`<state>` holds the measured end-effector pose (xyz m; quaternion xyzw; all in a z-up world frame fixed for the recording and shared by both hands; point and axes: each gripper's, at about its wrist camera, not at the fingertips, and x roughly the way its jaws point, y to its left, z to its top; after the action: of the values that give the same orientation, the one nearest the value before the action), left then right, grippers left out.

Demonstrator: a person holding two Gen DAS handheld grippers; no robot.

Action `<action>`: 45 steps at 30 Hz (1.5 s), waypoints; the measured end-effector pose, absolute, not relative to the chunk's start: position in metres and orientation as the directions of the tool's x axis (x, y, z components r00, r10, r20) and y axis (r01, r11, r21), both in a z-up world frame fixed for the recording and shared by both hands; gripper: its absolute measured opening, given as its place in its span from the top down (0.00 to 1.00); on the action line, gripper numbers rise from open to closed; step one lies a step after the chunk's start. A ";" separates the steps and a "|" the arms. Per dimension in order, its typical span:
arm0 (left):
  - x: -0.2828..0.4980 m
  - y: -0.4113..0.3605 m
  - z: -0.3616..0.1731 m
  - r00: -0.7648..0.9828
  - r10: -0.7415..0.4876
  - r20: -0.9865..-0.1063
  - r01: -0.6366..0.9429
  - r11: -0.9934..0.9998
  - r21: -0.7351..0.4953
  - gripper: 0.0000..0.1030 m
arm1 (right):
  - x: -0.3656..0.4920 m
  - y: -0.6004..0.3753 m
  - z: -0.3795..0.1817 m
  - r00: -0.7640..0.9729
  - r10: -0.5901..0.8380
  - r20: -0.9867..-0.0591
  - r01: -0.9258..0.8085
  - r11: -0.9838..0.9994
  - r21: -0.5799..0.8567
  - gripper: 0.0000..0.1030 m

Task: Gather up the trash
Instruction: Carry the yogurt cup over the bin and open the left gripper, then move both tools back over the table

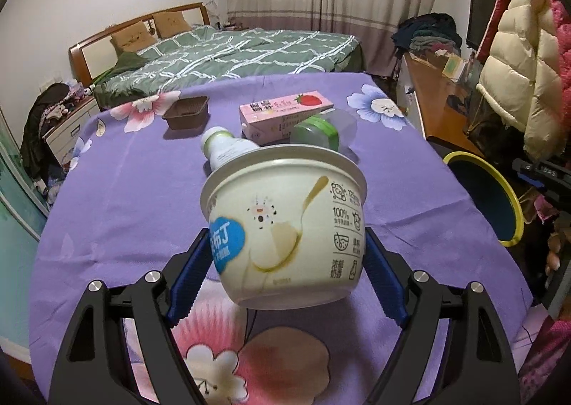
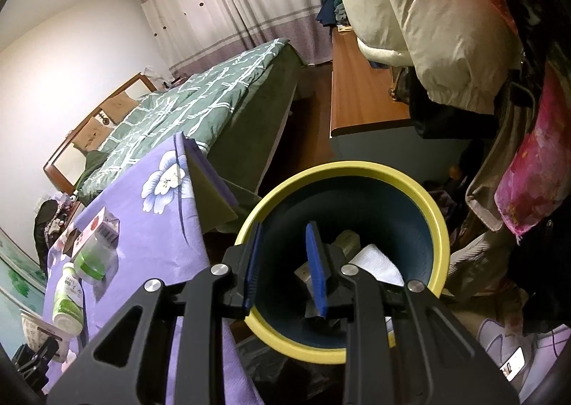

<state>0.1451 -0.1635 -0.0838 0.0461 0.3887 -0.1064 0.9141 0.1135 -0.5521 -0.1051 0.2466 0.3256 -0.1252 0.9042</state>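
Observation:
A cream pudding cup (image 1: 285,219) with a blue label hangs tilted above the purple floral table (image 1: 125,191); my left gripper (image 1: 285,237) is shut on its sides. Behind it lie a white bottle with a green label (image 1: 228,150), a pink strawberry carton (image 1: 282,112), a clear cup with a green band (image 1: 321,130) and a brown tray (image 1: 187,112). My right gripper (image 2: 285,228) hovers over the yellow-rimmed blue bin (image 2: 439,226), jaws a little apart with nothing between them. White tissue (image 2: 374,258) and other trash lie in the bin.
The bin (image 1: 514,201) stands on the floor off the table's right edge. A bed with a green quilt (image 1: 232,51) lies beyond the table. A wooden desk (image 2: 360,91) and hanging coats (image 2: 428,12) crowd the right side.

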 end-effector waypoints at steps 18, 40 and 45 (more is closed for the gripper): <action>0.134 -0.272 -0.051 0.635 -0.386 -0.669 0.492 0.870 -0.035 0.22 | 0.072 -0.568 -0.096 0.769 -0.124 -0.628 0.417 0.841 0.344 0.77; 0.203 -0.473 -0.094 0.465 -0.522 -0.715 0.675 0.732 -0.096 0.12 | 0.047 -0.611 -0.115 0.733 -0.180 -0.656 0.511 0.781 0.358 0.64; 0.208 -0.451 -0.084 0.486 -0.524 -0.699 0.642 0.757 -0.121 0.10 | 0.052 -0.601 -0.110 0.736 -0.174 -0.655 0.495 0.797 0.345 0.63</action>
<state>0.2084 -0.4513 -0.0838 0.0782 0.3764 -0.3396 0.8584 0.0516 -0.6014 -0.1100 0.2579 0.3119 -0.1869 0.8951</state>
